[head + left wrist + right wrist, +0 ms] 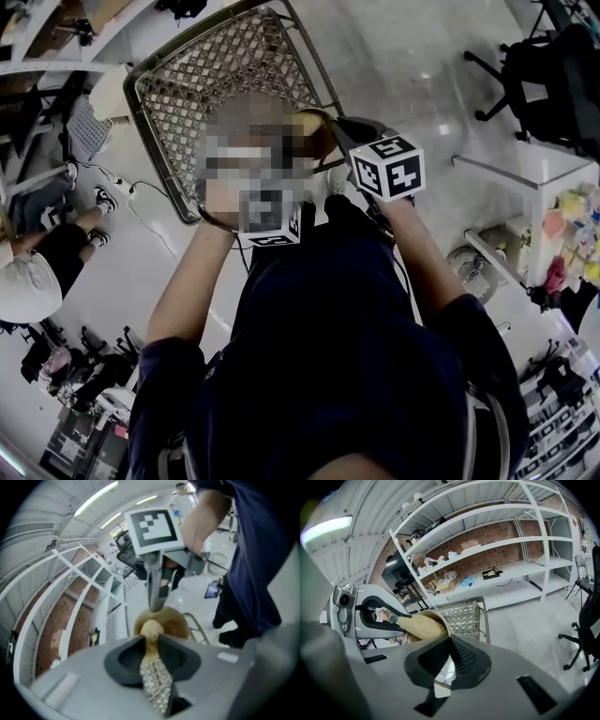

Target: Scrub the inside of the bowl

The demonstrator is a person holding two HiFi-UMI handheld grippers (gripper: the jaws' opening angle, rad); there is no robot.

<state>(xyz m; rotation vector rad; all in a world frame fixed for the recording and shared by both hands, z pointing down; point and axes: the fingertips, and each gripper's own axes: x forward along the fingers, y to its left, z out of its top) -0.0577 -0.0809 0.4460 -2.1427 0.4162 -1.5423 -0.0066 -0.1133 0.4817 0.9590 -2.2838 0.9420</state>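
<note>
**Right claw** (449, 640): clamped narrow on the rim of the bowl (437, 615); no other support under the bowl.

**Left claw** (151, 645): closed on a scrub pad (152, 629) (coarse tan head, patterned mesh tail running back between the jaws). Head of the pad pushed into the bowl's hollow.

**Position:** bowl held in the air above the wire basket (225, 75), over its near edge as seen from the head view. Basket standing on the floor.

**Hazards, as judged:**
- Grip on one point of the rim only, so firm scrubbing likely to lever the bowl round or out of the right claw, with a drop onto the basket or the floor beside it.
- Only the pad's head clear of the jaws, so liable to fold or work loose under sideways force.
- Both claws close together above the basket, so a knock between them is possible.

**Bowl, appearance:** small, round, smooth-walled, golden-brown inside, paler along the rim. No residue discernible (picture soft, interior largely covered by the pad).
</note>
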